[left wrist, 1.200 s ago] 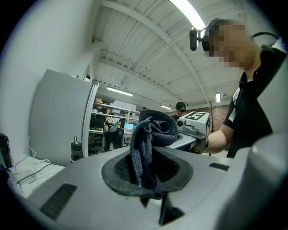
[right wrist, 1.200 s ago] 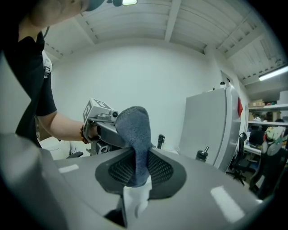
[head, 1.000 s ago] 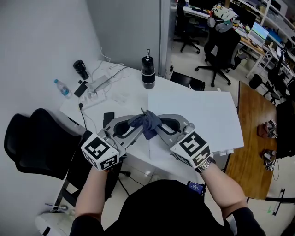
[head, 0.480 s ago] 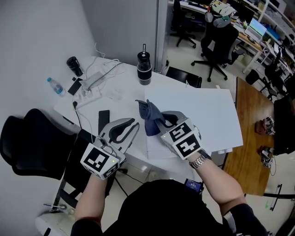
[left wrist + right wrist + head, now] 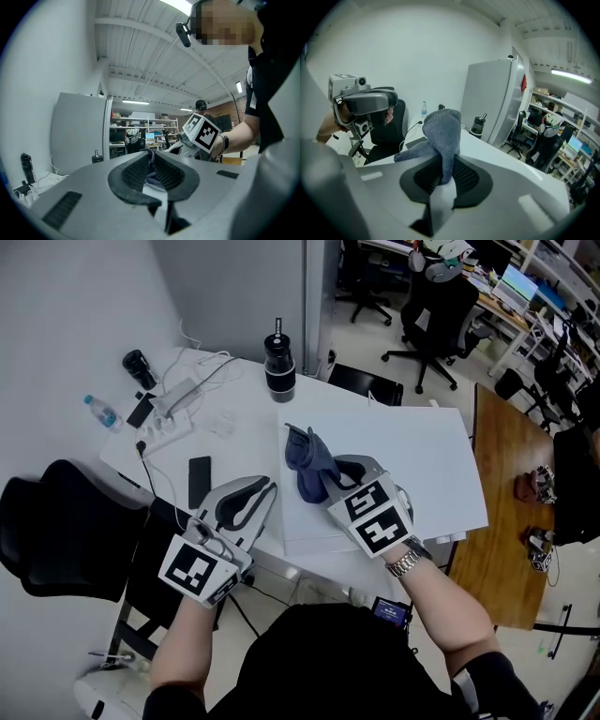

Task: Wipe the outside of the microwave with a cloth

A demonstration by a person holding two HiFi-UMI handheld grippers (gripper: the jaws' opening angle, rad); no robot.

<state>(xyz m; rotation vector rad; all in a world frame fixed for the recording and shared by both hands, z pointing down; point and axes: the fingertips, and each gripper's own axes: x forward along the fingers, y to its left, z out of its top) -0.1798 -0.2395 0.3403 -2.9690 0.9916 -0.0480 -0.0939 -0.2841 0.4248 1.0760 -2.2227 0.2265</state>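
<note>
The right gripper [image 5: 444, 161] pinches the blue-grey cloth [image 5: 302, 457] over the white box top [image 5: 412, 456]; the box's sides are out of view. The left gripper [image 5: 151, 157] jaws have just been closing to a narrow slit, nothing between them.

What the cloth, the angle and the frame edges keep from us

In the head view we lose the tips of the right claw [image 5: 323, 479] under the cloth [image 5: 306, 460]. In the right gripper view the cloth's lower end disappears between the pads [image 5: 464, 176]. We see only the top of the white slab [image 5: 403, 456] at centre right. Its sides are hidden, so we cannot tell what it is. The black chair [image 5: 56, 531] is cut by the left edge, and the person's torso [image 5: 347, 662] by the bottom edge. The things [image 5: 528, 487] on the wooden surface [image 5: 497, 521] at far right are too small to tell.
</note>
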